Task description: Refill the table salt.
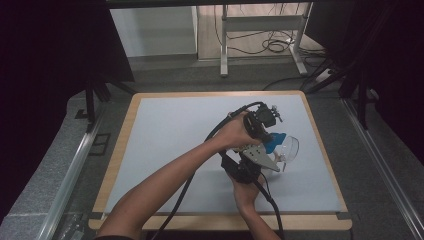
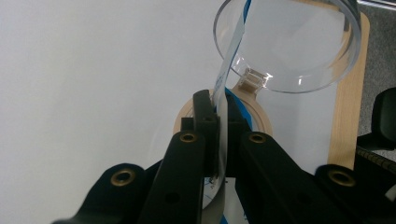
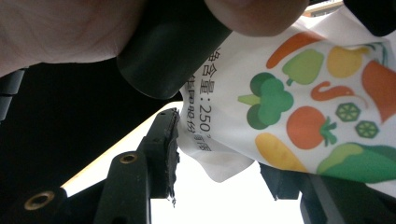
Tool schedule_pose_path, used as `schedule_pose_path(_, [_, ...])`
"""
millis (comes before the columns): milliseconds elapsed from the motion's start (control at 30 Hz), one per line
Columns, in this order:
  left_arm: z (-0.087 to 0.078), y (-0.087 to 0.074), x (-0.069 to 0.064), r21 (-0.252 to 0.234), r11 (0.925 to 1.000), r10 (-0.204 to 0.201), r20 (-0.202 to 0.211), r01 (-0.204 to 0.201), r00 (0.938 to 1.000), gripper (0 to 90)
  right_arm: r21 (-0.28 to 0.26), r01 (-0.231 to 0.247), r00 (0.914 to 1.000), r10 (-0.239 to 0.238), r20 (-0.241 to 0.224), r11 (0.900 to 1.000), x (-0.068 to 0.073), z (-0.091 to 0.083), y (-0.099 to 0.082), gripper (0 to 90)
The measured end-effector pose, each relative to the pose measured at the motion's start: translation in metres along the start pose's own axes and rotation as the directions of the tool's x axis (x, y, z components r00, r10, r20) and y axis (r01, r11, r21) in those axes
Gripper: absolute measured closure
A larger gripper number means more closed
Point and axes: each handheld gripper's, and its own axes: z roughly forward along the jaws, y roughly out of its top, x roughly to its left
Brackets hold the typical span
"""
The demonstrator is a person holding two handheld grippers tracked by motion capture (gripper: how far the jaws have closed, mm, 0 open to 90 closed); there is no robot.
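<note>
Pinches the thin sealed edge of a printed pouch [image 3: 299, 93] in the left claw [image 2: 218, 105], clamped fully closed on it, with the strip of film running up from the pads toward a clear bowl [image 2: 327, 70]. Holds the pouch in the air above the pale surface [image 2: 93, 70], just on the near side of the bowl and in line with a round wooden ring [image 2: 264, 122] lying on the surface behind the jaws. Has the right claw [image 3: 219, 154] underneath, about half apart, with the crumpled lower corner of the pouch in the gap and touching one pad. Cannot tell whether the far pad presses on it, hidden as it is behind the film. Shows a hand [image 3: 70, 28] wrapped round the other gripper's handle close above, in the right gripper view.

Looks like a light, soft thing: thin glossy film, limp at the empty part, fuller lower down, likely to fold and swing from a single pinch. Calls for a hold on the flat seams and corners rather than the printed belly, too slick and too squeezable for the pads. Seems best taken at two opposite ends, to pull it taut and steer the mouth toward the bowl. Needs care near the bowl as well: thin clear plastic, probably light enough to skid or tip at a nudge
</note>
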Motion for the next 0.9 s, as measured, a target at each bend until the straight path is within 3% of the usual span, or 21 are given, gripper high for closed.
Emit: schedule_pose_path(900, [0.0008, -0.0001, 0.0008, 0.003, 1.0, 0.004, -0.001, -0.004, 1.0, 89.8, -0.002, 0.001, 1.0, -0.001, 0.004, 1.0, -0.0003, 0.0012, 0.0002, 52.8])
